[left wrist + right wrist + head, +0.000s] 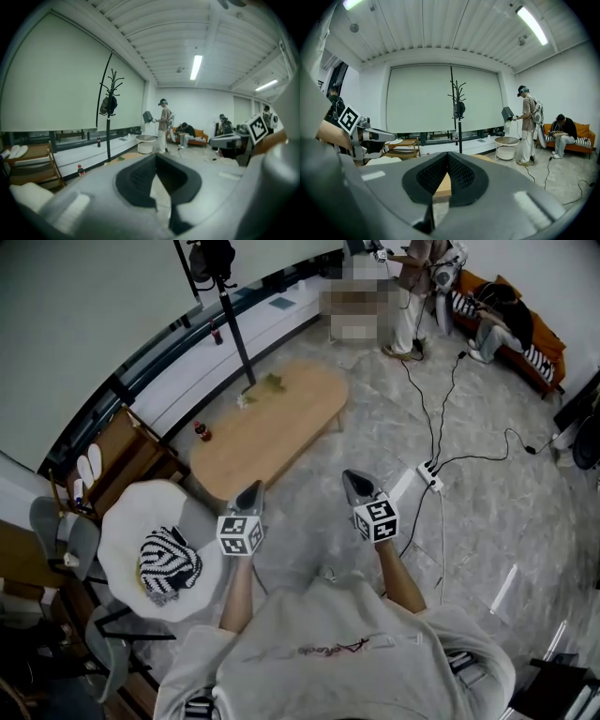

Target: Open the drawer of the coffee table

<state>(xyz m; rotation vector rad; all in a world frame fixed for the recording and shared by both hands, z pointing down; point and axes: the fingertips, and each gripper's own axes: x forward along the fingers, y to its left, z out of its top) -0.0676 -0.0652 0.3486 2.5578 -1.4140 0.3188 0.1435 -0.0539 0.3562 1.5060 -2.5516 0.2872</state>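
The oval wooden coffee table (272, 427) stands on the marble floor ahead of me, and no drawer shows on it from above. My left gripper (251, 491) hovers in the air near the table's near end, jaws shut with nothing in them. To its right, over bare floor, my right gripper (356, 482) is shut and empty too. In the left gripper view, that gripper's tips (157, 157) meet and the right gripper (234, 138) shows at the right. The right gripper view has its closed tips (449, 157) over the wooden table (442, 186).
A black coat stand (234, 324) rises behind the table. A white round chair (141, 521) with a striped cushion (169, 563) sits at my left. A power strip (429, 474) and cables cross the floor on the right. A person (412, 296) stands far off by an orange couch (534, 343).
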